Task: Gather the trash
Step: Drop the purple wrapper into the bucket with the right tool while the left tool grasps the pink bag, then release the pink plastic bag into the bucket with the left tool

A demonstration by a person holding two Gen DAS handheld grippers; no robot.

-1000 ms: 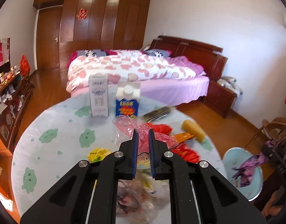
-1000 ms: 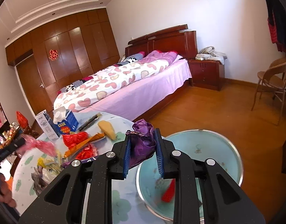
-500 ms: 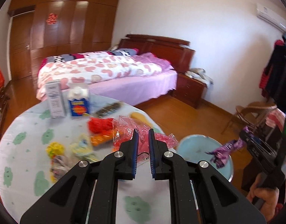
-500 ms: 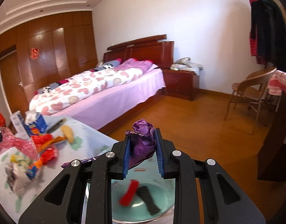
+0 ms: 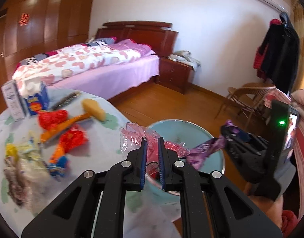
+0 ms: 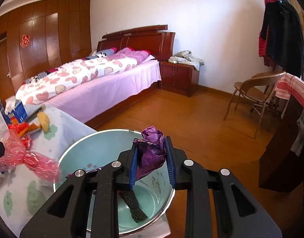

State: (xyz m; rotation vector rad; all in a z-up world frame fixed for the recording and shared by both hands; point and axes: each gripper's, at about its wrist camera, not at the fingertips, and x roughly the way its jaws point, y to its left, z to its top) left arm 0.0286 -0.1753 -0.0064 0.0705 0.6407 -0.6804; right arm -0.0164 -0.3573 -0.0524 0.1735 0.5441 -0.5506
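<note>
Both your grippers have swung from the table to over the bin: left gripper clamps the pink wrapper, right gripper grips the purple wrapper.

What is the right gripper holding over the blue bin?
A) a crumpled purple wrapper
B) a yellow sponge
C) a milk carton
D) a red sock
A: the right gripper has a crumpled purple wrapper squeezed between its blue pads, just above the blue bin.
</note>
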